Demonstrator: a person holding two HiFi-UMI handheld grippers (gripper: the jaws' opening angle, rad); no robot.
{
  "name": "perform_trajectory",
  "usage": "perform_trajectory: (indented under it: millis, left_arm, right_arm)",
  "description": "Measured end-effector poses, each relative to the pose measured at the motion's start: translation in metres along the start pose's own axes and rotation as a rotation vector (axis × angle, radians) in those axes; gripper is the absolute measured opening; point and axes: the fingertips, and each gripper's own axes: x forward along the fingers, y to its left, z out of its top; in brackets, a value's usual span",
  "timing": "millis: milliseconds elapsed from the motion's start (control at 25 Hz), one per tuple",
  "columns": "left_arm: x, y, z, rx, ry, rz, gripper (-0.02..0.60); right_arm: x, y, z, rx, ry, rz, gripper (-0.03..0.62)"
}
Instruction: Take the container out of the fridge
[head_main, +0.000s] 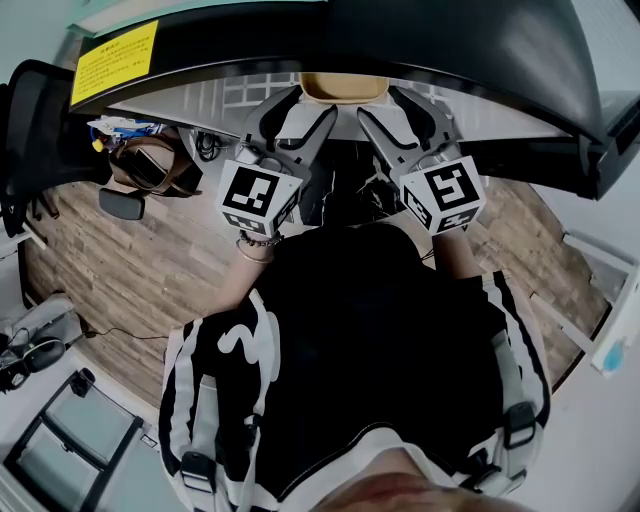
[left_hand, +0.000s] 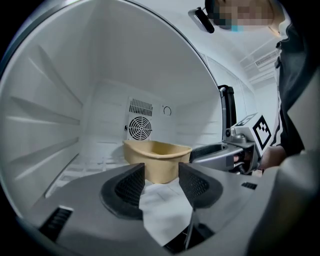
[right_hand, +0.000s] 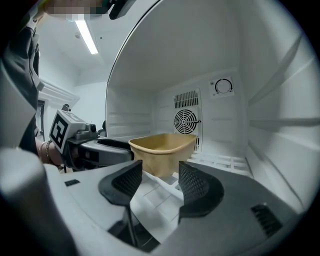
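Tan container (left_hand: 156, 152) sits on the fridge shelf (right_hand: 220, 161), just ahead of both grippers, untouched. Left gripper (left_hand: 161, 174) and right gripper (right_hand: 160, 174) are released, jaws apart, nothing between them. They are held side by side, probably lining up a two-sided grasp.

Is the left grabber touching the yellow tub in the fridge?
Cannot tell. In the left gripper view the left gripper has open jaws either side of the tub. Their tips overlap its wall, so neither gap nor contact shows plainly.
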Motion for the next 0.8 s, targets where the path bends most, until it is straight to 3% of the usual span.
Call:
perform_trajectory:
  millis: [800]
  left_arm:
    - [0.006,0.004,0.001,-0.007,0.011,-0.001,0.206]
  right_arm:
    - [0.011,0.0,0.004,-0.031,0.054,-0.056,0.215]
